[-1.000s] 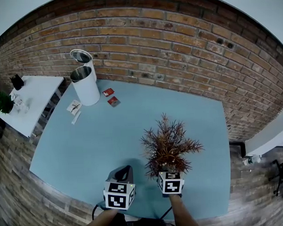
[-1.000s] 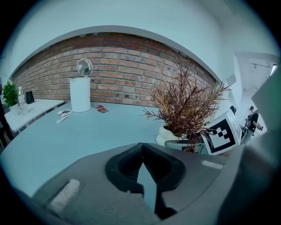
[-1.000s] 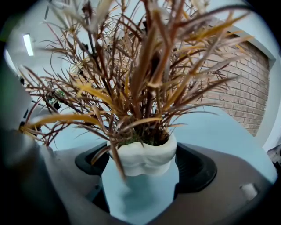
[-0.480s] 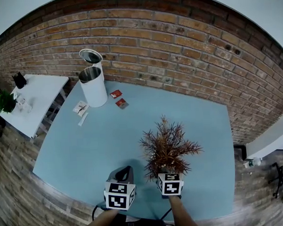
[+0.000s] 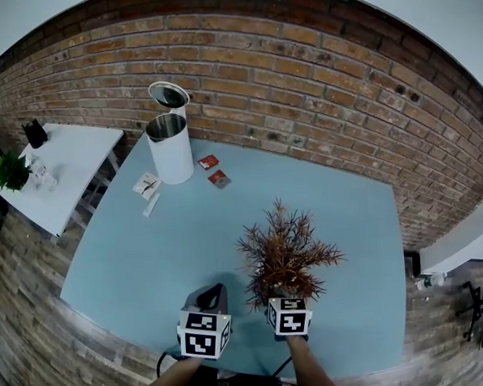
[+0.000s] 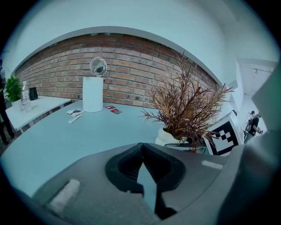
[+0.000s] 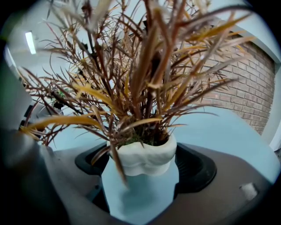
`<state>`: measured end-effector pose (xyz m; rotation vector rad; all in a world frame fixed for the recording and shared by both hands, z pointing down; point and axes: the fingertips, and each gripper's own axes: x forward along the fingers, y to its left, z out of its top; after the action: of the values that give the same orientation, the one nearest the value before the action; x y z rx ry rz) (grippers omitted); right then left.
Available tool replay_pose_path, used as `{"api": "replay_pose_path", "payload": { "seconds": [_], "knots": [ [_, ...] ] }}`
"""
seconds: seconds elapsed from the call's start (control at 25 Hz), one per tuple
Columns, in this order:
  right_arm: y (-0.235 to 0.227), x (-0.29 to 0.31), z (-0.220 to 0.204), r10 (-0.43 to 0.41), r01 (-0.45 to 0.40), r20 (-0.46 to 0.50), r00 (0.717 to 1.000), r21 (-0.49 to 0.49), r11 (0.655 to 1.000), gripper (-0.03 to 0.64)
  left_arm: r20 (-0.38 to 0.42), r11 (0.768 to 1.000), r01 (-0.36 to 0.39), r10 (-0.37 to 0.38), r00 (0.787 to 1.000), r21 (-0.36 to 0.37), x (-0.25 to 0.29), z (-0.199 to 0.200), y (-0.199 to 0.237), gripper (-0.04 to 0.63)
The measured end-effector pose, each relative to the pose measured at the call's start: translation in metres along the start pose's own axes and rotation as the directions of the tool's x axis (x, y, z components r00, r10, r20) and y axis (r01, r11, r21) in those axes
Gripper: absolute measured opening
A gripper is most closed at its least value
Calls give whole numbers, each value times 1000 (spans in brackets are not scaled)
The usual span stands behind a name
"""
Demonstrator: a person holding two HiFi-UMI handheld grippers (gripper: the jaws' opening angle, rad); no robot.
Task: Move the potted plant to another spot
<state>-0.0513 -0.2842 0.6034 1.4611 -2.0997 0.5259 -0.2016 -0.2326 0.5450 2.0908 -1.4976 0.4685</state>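
Observation:
The potted plant (image 5: pixel 285 250), dry reddish-brown foliage in a small white pot (image 7: pixel 145 158), is near the front right of the blue table (image 5: pixel 132 249). My right gripper (image 5: pixel 287 296) reaches under the foliage. In the right gripper view its jaws stand wide on both sides of the pot and press against it (image 7: pixel 142 163). My left gripper (image 5: pixel 216 290) hovers just left of the plant with its jaws closed tip to tip (image 6: pixel 141 147) and nothing between them. In the left gripper view the plant (image 6: pixel 186 110) and the right gripper's marker cube (image 6: pixel 226 134) sit to the right.
A white cylindrical bin (image 5: pixel 169 147) with its lid up stands at the table's far left. Two red packets (image 5: pixel 214 169) and white slips (image 5: pixel 147 186) lie near it. A brick wall (image 5: pixel 300 74) runs behind. A white side table (image 5: pixel 61 168) with a green plant (image 5: pixel 10 170) stands to the left.
The bin, packets and table edges have slid right in the head view, while both grippers and the plant keep their place in the picture.

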Motion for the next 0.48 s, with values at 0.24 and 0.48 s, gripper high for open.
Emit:
{"api": "replay_pose_path", "payload": {
  "seconds": [0.24,0.48],
  "knots": [
    [22,7,5,9,-9,1,1000,-6,1000,467,0,1000,-4,4,1000,-13,-6,-4,19,2],
    [42,14,9,20,-20,3,1000,-16,1000,468,8,1000,-10,10,1000,-23,-12,-5,38,2]
  ]
}}
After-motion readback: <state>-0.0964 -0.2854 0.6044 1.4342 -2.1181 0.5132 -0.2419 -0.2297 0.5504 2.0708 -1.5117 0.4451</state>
